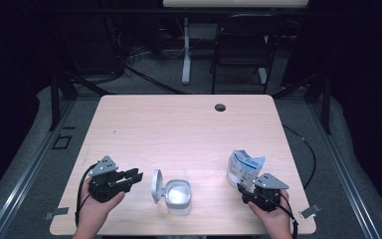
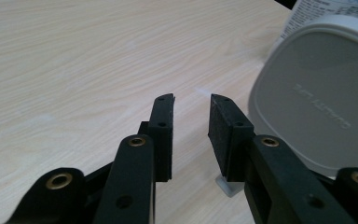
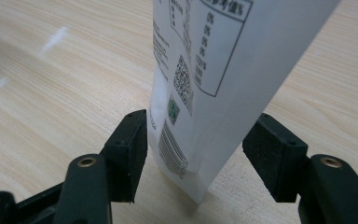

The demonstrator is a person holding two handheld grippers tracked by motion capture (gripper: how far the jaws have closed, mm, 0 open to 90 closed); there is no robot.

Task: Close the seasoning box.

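A white plastic container (image 1: pixel 179 195) stands near the table's front edge with its hinged lid (image 1: pixel 156 185) flipped open to the left. My left gripper (image 1: pixel 137 175) hovers just left of that lid, jaws a little apart and nothing between them. In the left gripper view the gripper (image 2: pixel 192 100) points past the lid's grey back (image 2: pixel 317 107). A white printed pouch (image 1: pixel 245 167) stands upright at the right. My right gripper (image 1: pixel 242 189) sits at its base. In the right gripper view the pouch (image 3: pixel 214 84) stands between the jaws of the gripper (image 3: pixel 200 121), with a gap at the right pad.
The light wooden table (image 1: pixel 179 129) has a round cable hole (image 1: pixel 220 107) near its far edge. Beyond it stand a dark chair (image 1: pixel 241 45) and a white desk leg (image 1: pixel 186 50). Cables trail off the table's right side.
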